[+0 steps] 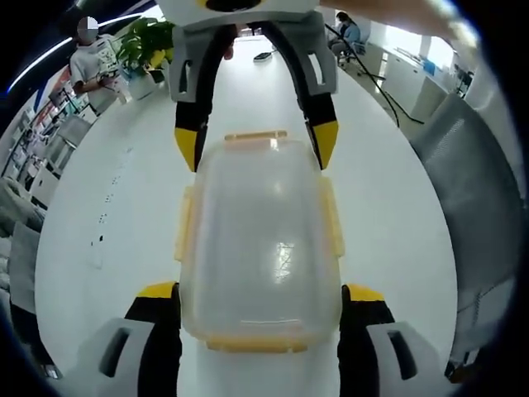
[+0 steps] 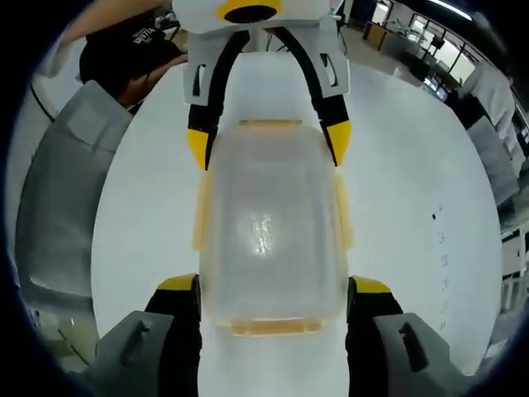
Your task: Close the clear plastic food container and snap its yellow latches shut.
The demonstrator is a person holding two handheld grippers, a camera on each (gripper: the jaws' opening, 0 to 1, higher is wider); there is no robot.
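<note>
A clear plastic food container (image 1: 260,240) lies on the white table (image 1: 107,207) with its lid on top. Yellow latches run along its long sides (image 1: 185,223) and its two ends (image 1: 256,136); the side latches flare outward. My left gripper (image 1: 260,291) straddles the near end, jaws pressed to both sides with no gap showing. From the opposite end my right gripper (image 1: 256,142) flanks the far corners. In the right gripper view the same container (image 2: 269,231) sits between the right gripper's (image 2: 273,285) jaws, and the left gripper (image 2: 269,136) is at the far end.
Grey chairs (image 1: 479,207) stand along the table's edge. A potted plant (image 1: 149,45) sits at the far end of the table, with a person (image 1: 91,62) beside it. Another person's dark sleeve (image 2: 124,50) is near a grey chair (image 2: 66,190).
</note>
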